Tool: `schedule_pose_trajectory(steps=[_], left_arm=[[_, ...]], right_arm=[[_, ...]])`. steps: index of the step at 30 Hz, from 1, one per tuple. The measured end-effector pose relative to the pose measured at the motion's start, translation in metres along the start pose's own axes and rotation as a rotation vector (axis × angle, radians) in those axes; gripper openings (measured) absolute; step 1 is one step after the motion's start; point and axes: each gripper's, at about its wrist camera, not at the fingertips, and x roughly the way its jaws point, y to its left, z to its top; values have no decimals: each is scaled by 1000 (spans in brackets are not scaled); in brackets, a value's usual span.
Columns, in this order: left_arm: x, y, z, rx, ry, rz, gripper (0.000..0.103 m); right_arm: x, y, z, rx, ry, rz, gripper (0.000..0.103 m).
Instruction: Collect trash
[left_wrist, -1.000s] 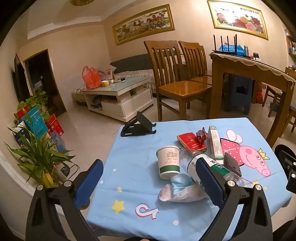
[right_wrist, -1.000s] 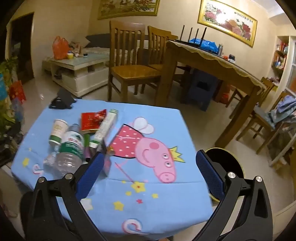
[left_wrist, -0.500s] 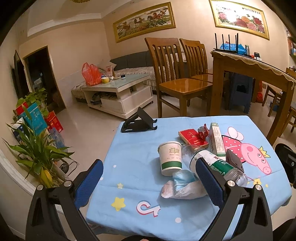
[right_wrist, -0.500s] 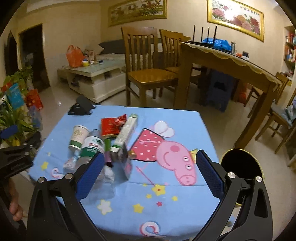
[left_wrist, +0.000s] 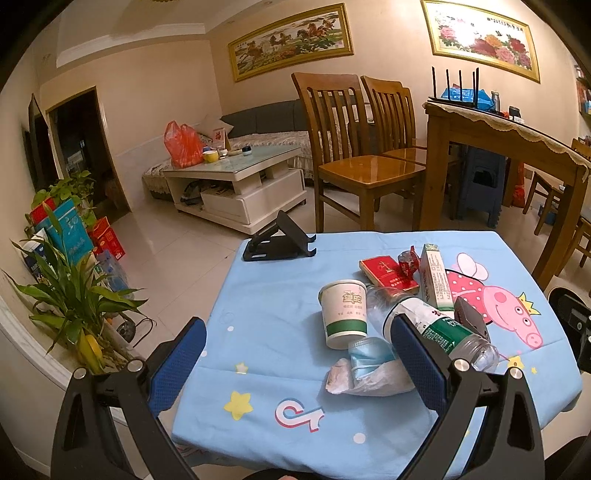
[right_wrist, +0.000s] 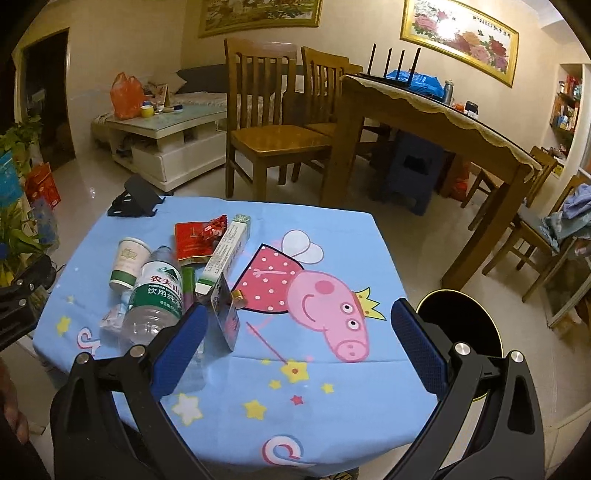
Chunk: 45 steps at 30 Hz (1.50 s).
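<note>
The table (right_wrist: 332, 413), draped in a light-blue cartoon-print cloth, carries the trash in a cluster on its left half. A round black bin (right_wrist: 465, 325) stands on the floor just beside the table's right edge. Both the left claw (left_wrist: 299, 363) and the right claw (right_wrist: 297, 349) are spread wide and hold nothing.

- Clear plastic water bottle with green label (right_wrist: 157, 295): lying flat, apparently empty; light, slippery, crushable. Grip across the labelled midsection.
- White paper cup with green band (left_wrist: 345, 314): upright, thin-walled; pinch the rim lightly.
- Crumpled blue-and-white face mask (left_wrist: 364, 369): soft, limp; pinch the bunched centre.
</note>
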Motion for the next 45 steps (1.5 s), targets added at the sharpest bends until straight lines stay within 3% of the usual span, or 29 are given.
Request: schedule_pose_trajectory(steps=[34,40,45], left_arm=[[-8,-5,3,1,-7,-21,97],[-5,0,3,-12,0,-19,97],[7,19,-1,-46,22,-12,97]], right_arm=[[5,-2,-6,24,19,16,98],[6,13,0,-16,25,32,98],[8,42,16,-95,26,98,98]])
